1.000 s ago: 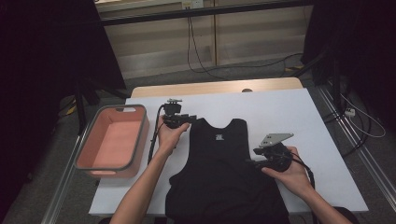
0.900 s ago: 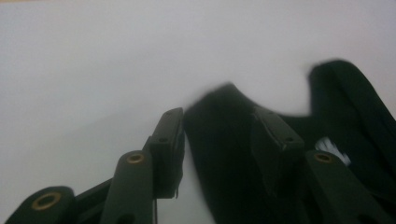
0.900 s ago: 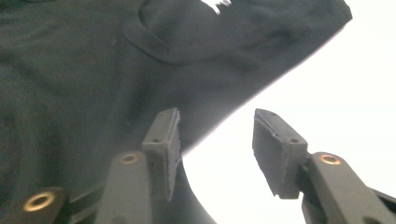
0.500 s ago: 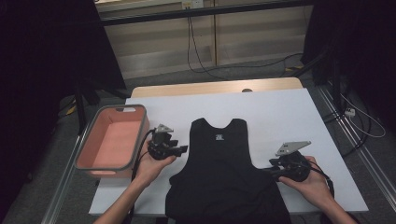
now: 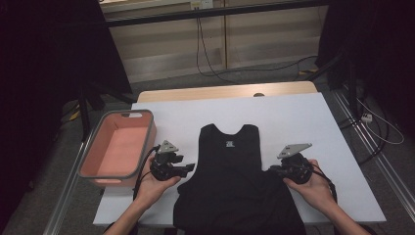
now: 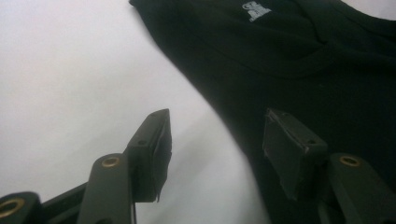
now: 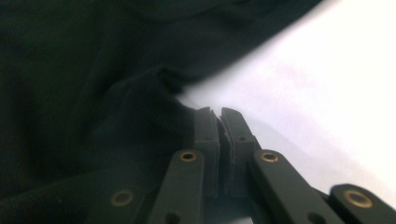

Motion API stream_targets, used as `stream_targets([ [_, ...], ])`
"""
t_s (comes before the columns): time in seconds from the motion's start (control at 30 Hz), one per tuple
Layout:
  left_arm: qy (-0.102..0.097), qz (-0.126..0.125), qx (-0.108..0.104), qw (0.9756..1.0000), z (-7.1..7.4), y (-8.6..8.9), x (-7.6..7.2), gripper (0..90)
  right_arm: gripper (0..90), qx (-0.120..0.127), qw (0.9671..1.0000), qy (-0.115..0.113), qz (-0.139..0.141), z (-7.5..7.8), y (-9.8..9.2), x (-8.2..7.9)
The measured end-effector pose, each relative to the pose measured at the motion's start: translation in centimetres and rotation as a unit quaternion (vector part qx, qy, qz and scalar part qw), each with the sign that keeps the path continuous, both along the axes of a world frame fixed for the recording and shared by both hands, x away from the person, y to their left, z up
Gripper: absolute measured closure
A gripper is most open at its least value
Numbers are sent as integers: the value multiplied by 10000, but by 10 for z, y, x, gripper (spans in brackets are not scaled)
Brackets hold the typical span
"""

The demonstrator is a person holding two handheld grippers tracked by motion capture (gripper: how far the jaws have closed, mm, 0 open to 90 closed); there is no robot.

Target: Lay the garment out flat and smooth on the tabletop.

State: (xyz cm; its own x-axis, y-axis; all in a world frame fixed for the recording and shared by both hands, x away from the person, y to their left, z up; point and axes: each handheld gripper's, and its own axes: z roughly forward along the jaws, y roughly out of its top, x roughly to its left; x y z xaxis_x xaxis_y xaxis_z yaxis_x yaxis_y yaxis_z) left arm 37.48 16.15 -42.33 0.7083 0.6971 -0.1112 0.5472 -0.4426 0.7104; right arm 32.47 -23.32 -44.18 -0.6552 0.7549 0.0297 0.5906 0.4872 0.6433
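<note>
A black sleeveless top (image 5: 232,191) lies flat on the white table (image 5: 293,117), filling the lower middle of the high view with its neckline pointing toward the top of the frame and a small pale label just under the collar. The person's forearms come in from the bottom edge, one at each side of the garment. At the lower left, the left gripper (image 5: 188,169) sits in the left hand (image 5: 154,183) just beside the top's side edge; in the left gripper view its two black jaws are spread, having just been opening, with the curved edge of the top (image 6: 299,60) running between them, one jaw over bare white table and the other over black cloth, neither pad pressing on anything. At the lower right, the right gripper (image 5: 271,170) rests in the right hand (image 5: 315,186) against the garment's other side edge. In the right gripper view its jaws are pressed together, having just been closing, and a bunched fold of the top (image 7: 116,116) rises right at the tips; the cloth seems pinched there, though the fabric between the pads is hard to make out. A pink bin (image 5: 147,122) with a grey rim stands at the left edge of the table, well apart from the top.
</note>
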Motion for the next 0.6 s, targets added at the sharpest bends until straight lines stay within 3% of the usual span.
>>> stream_targets([
  [0.13, 17, 14, -12, 10000, -1, 1, 1, 418, 842, 85, 9999, -19, -87, -4, 8, 12],
  [0.2, 10, 19, -10, 10000, -2, 1, 0, 417, 780, 217, 9997, -24, -110, -5, 8, 11],
  [0.27, 1, 0, 23, 10000, -2, 2, 0, 413, 655, 215, 9996, -76, -190, -3, 4, 8],
  [0.37, -51, 24, 41, 10000, -1, 2, -2, 397, 570, 369, 9989, -151, -238, 1, -7, 2],
  [0.47, -110, 68, 47, 9999, -1, 3, -3, 366, 514, 475, 9976, -193, -456, 5, -18, -3],
  [0.6, -103, 49, 61, 9999, -2, 4, -4, 344, 522, 499, 9969, -166, -579, 11, -31, -17],
])
